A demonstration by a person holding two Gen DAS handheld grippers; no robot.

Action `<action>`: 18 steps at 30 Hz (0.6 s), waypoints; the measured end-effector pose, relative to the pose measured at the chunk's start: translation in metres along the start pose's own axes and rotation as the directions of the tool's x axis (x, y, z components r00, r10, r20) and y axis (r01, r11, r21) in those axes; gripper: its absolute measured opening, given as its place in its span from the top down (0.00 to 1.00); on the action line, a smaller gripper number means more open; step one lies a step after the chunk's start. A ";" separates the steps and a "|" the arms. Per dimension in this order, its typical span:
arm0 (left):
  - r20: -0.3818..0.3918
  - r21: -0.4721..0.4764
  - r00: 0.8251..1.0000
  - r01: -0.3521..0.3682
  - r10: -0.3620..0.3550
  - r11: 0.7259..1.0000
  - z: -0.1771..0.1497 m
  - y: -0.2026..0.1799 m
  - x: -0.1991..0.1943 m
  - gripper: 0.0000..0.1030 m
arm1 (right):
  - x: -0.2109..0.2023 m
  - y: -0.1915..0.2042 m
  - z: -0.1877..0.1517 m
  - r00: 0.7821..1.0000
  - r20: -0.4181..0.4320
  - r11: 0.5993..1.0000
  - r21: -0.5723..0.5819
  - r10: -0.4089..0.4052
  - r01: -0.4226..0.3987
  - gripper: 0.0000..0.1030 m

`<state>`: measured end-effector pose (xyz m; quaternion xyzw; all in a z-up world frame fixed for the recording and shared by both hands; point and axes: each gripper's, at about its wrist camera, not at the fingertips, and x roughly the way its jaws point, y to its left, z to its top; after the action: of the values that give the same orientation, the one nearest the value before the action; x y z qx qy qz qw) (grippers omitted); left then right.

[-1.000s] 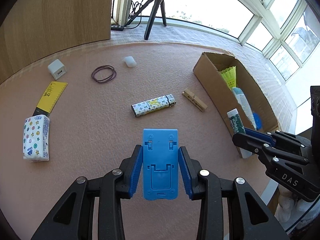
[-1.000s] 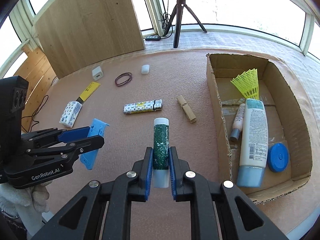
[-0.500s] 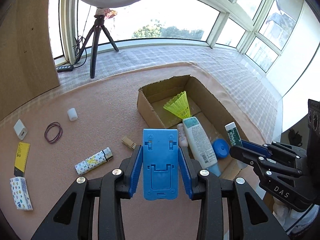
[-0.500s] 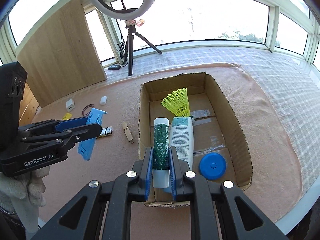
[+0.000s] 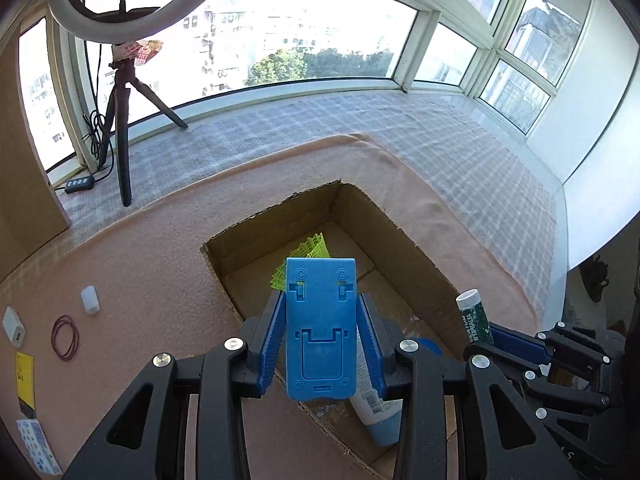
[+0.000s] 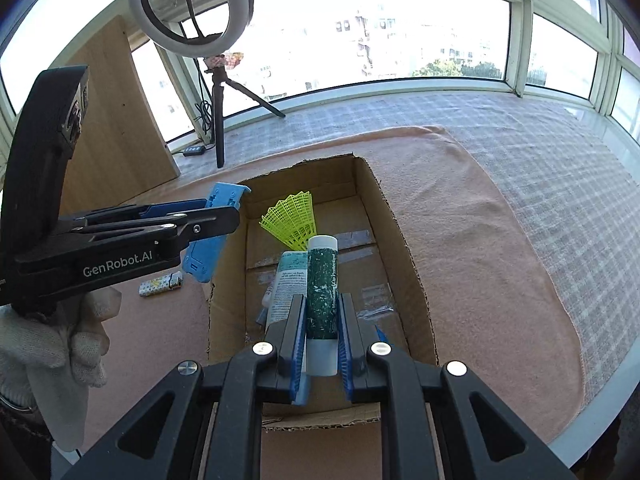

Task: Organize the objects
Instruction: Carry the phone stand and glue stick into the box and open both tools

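My left gripper [image 5: 321,334] is shut on a blue plastic phone stand [image 5: 320,320] and holds it above the near left part of the open cardboard box [image 5: 276,220]. My right gripper [image 6: 321,310] is shut on a green tube with white ends [image 6: 322,292], held over the box [image 6: 394,236]. Inside the box lie a yellow-green shuttlecock [image 6: 292,220], a white bottle [image 6: 286,284] and a blue lid [image 5: 430,346], partly hidden. The left gripper [image 6: 224,220] with the stand [image 6: 212,232] shows in the right wrist view, the tube [image 5: 474,316] in the left wrist view.
On the pink mat left of the box lie a small white cap [image 5: 90,299], a rubber band [image 5: 65,338], a white charger [image 5: 14,330], a yellow ruler [image 5: 25,380], a tissue pack [image 5: 38,446] and a patterned lighter [image 6: 160,285]. A ring-light tripod [image 5: 122,120] stands behind.
Both grippers moved right and forward from over the mat to above the box, each keeping its object. The loose items on the mat slid to the left of the views.
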<state>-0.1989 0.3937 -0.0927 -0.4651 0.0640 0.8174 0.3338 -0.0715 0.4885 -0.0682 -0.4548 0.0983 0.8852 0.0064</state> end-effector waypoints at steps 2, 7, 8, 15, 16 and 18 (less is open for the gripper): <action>-0.005 -0.001 1.000 -0.002 0.002 1.000 0.004 -0.001 0.007 0.62 | 0.002 -0.004 0.002 1.000 -0.001 1.000 0.002 0.002 -0.002 0.86; -0.019 -0.001 1.000 -0.011 0.011 1.000 0.010 -0.003 0.022 0.62 | 0.006 -0.011 0.007 1.000 -0.001 1.000 0.005 0.001 -0.001 0.86; -0.021 -0.001 1.000 -0.012 0.012 1.000 0.010 -0.003 0.023 0.62 | 0.007 -0.011 0.008 1.000 -0.001 1.000 0.004 0.001 -0.001 0.86; 0.002 -0.013 1.000 -0.031 0.031 0.999 0.013 0.000 0.024 0.17 | 0.004 -0.009 0.010 0.999 0.023 0.999 -0.016 0.031 -0.031 0.31; 0.006 -0.010 0.999 -0.034 0.034 0.999 0.014 0.000 0.023 0.17 | 0.002 -0.008 0.010 0.999 0.039 0.999 -0.025 0.020 -0.019 0.30; 0.004 -0.014 0.999 -0.039 0.039 0.999 0.014 0.002 0.023 0.17 | 0.001 -0.005 0.010 0.999 0.047 0.999 -0.041 0.002 0.000 0.30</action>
<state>-0.2181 0.4096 -0.1036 -0.4642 0.0667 0.8252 0.3150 -0.0792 0.4947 -0.0642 -0.4340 0.0800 0.8973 -0.0010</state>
